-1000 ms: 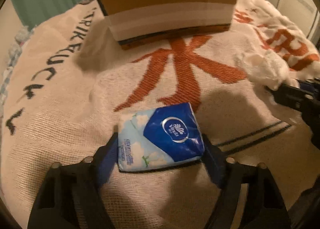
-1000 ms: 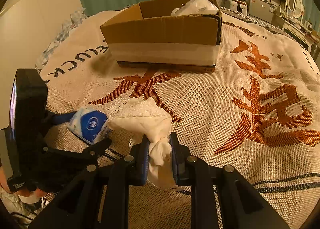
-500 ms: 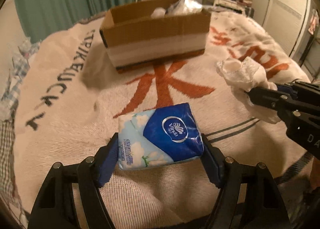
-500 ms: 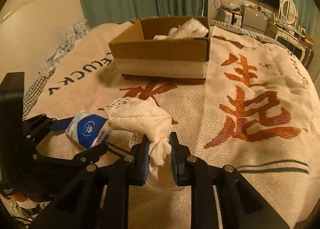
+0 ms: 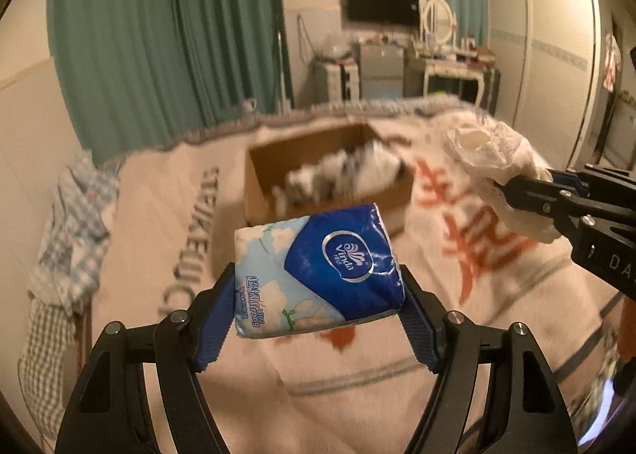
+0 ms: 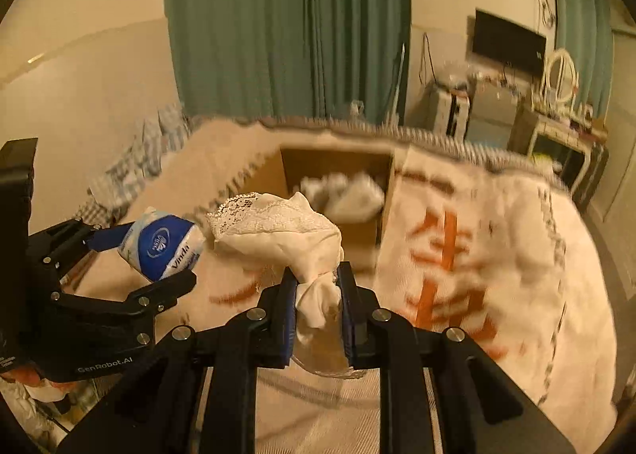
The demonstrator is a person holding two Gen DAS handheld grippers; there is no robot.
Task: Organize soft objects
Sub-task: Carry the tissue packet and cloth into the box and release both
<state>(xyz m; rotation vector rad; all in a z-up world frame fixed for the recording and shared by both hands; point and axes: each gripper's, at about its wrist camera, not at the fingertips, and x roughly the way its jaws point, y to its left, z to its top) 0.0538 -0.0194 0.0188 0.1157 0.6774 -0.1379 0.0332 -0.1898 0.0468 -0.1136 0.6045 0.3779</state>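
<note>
My left gripper [image 5: 316, 295] is shut on a blue and white tissue pack [image 5: 318, 269] and holds it in the air above the bed. The pack also shows in the right wrist view [image 6: 163, 245]. My right gripper [image 6: 316, 289] is shut on a white lace-edged cloth [image 6: 278, 229], also lifted; it shows in the left wrist view [image 5: 493, 164] at the right. An open cardboard box [image 5: 318, 172] with white soft items inside sits further back on the bed; in the right wrist view the box [image 6: 338, 180] is straight ahead.
A cream blanket [image 6: 477, 255] with orange characters covers the bed. Checked fabric [image 5: 75, 211] lies at the bed's left edge. Green curtains [image 5: 159, 37], a TV and a dresser stand behind the bed.
Both grippers have risen well above the blanket with their loads. The tissue pack left the bed surface. The box now appears lower and its inside is visible.
</note>
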